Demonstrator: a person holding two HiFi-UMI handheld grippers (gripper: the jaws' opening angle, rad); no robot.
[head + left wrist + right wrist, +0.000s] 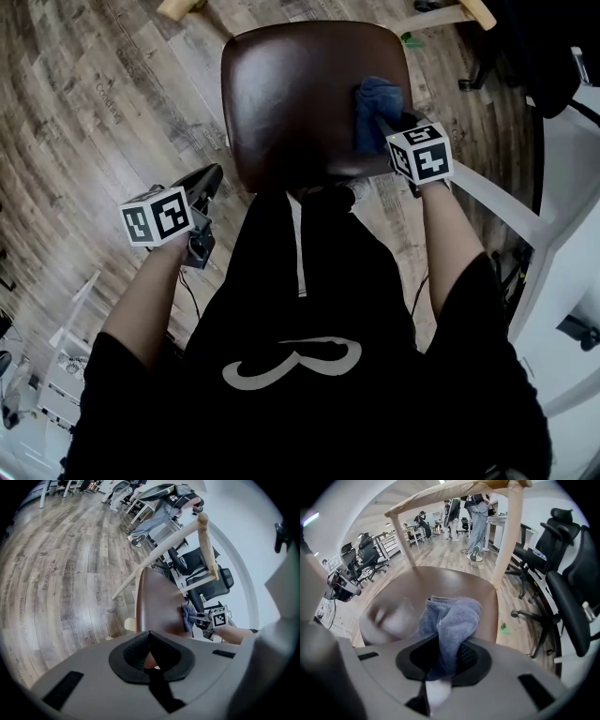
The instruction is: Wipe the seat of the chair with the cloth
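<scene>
The chair's brown leather seat [300, 94] lies straight ahead of me. A blue cloth [377, 105] rests on its right part, and my right gripper [386, 127] is shut on it. From the right gripper view the cloth [452, 620] bunches up between the jaws, over the seat [408, 592]. My left gripper [204, 186] hangs over the floor just off the seat's near left corner, apart from it. Its jaws look shut with nothing in them [149, 656]. Its camera catches the seat [157, 602], the cloth [187, 616] and the right gripper [202, 618].
Light wooden backrest rails [511, 527] rise at the seat's far side. Black office chairs [567, 578] stand to the right, and a white desk [572, 197] runs along my right. Wooden plank floor [94, 112] spreads to the left. People stand far back [478, 513].
</scene>
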